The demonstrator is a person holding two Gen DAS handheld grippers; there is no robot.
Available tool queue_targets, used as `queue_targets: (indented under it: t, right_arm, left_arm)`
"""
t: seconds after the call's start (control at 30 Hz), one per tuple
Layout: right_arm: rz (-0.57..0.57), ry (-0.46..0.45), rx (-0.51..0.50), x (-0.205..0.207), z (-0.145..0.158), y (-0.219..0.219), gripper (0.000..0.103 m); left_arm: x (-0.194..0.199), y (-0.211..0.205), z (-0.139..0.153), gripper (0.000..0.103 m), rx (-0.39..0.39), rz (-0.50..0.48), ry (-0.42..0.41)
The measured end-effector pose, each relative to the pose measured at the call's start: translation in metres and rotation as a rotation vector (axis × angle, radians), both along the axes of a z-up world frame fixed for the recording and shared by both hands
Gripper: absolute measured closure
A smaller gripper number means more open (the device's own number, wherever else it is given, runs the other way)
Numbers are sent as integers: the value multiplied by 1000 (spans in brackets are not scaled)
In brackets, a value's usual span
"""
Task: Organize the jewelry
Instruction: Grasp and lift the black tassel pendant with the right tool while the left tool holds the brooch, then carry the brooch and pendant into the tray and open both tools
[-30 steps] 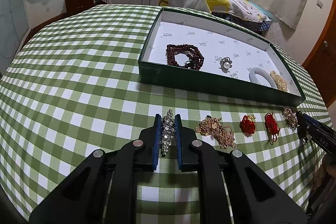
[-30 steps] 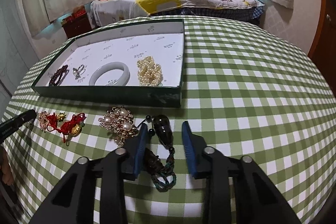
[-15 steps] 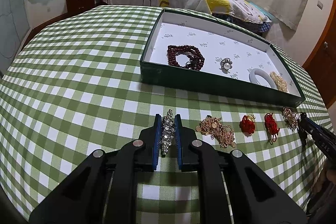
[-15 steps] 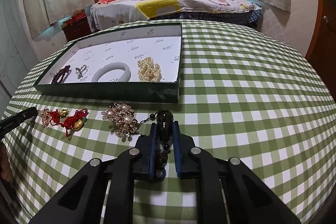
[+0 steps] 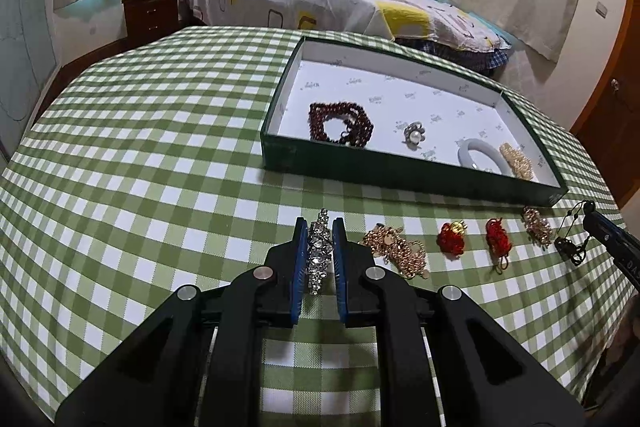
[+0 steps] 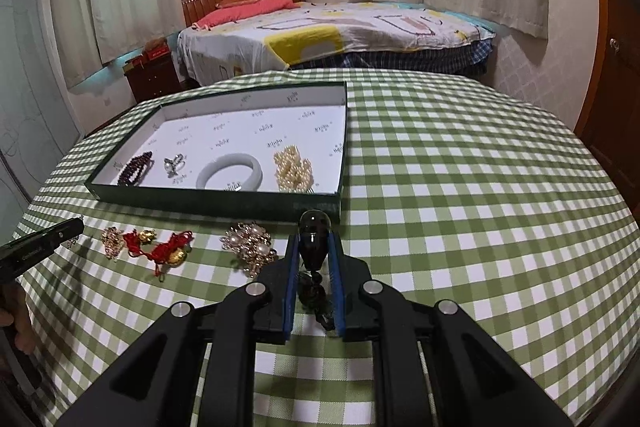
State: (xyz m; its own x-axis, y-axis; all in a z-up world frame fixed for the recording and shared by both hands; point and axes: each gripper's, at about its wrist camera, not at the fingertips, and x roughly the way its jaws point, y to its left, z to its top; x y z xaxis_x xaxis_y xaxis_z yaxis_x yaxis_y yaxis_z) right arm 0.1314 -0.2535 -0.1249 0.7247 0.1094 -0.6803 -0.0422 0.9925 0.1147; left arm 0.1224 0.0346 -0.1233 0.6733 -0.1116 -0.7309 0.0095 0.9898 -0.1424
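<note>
A: Start big. What's on the table [image 5: 120, 195]?

B: The green box [image 5: 400, 173] sits at the far side of it, already holding a dark red bead bracelet [image 5: 340, 125], a pearl ring [image 5: 414, 135], a pale bangle [image 5: 482, 155] and a clump of pearls [image 5: 517, 166]. A row of loose pieces lies on the checked cloth just in front of the box.

A: What's different from a second ago?

B: The right tongs [image 6: 314, 281] were spread wide around the black pendant [image 6: 314, 239] then. Now they've shut on it, and the pendant rides clear of the cloth with its cord dangling between the blue pads [image 6: 335, 291]. I'd say that piece is picked up and ready to go over the box wall.

A: And the left?

B: The left tongs [image 5: 319, 259] were pinched on the rhinestone strand [image 5: 319, 251] a second ago and are the same now, narrow, low over the table, pointing toward the box.

A: Pose of the right one?

B: Level, aimed at the box's near right corner, which is close ahead. From the left view its tip shows at the far right with the cord hanging off it.

A: What remains out?

B: The gold chain cluster [image 5: 394, 250], two red knotted charms [image 5: 452, 239] and a pearl brooch [image 6: 250, 245].
</note>
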Motion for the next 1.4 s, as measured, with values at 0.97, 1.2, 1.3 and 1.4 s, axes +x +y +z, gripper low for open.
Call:
queue_targets:
  t: [0.97, 1.2, 1.3, 1.4]
  right_arm:
    - [42, -192, 30, 27, 69, 16, 88]
    - [50, -267, 26, 64, 91, 22, 88]
    - [49, -280, 21, 79, 90, 23, 88]
    - [47, -271, 18, 96, 82, 22, 88]
  left_arm:
    - [21, -23, 82, 90, -29, -66, -189]
    - [63, -34, 99, 90, -12, -88, -244]
    - [85, -38, 100, 90, -7, -92, -254]
    - [110, -42, 93, 90, 4, -91, -239]
